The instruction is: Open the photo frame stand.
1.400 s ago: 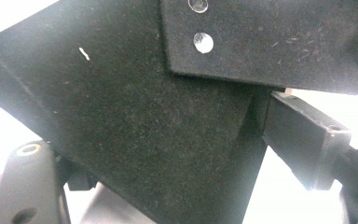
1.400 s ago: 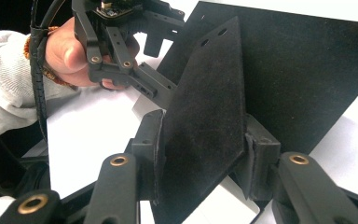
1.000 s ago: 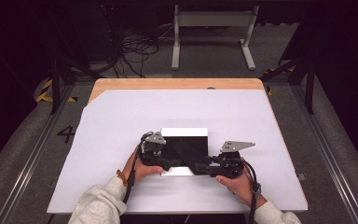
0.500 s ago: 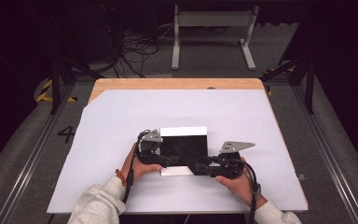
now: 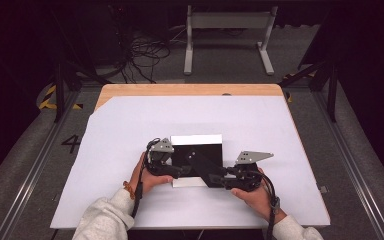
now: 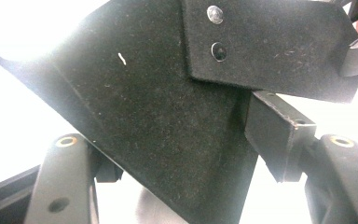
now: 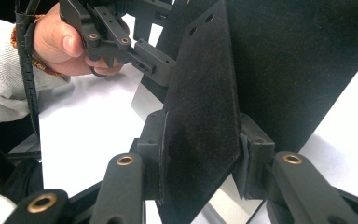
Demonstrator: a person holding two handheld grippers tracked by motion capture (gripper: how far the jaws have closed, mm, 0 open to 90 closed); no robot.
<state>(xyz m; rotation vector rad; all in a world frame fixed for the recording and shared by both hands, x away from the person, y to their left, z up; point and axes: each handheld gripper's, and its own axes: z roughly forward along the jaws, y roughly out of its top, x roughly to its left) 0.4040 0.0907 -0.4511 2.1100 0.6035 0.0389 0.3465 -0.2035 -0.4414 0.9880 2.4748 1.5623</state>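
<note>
- Surface (image 5: 130, 130): covered with a white sheet, a strip of bare wood along its far edge; grey floor with tangled cables beyond it.
- Black panel (image 5: 200, 157): flat, felt-like, lying near the person's edge of the surface, between the two hands. A white sheet (image 5: 196, 140) shows under it along the far side and at the near edge.
- Black strip (image 5: 205, 167): narrower felt piece with two small holes at one end, lying slantwise over the panel and overlapping it; in the left gripper view a screw sits in one hole.
- Left tongs (image 5: 180, 171): held in the left hand (image 5: 147, 175) at the panel's near left corner. The jaws have just been closing, with the panel's edge between them; in the left gripper view the right pad touches the felt, the left pad's contact is hidden.
- Right tongs (image 7: 200, 156): held in the right hand (image 5: 252, 192), pinching the near end of the strip, both pads pressed against its faces.
- Sleeves: light grey, entering from the near edge; a beaded band on the left wrist.
</note>
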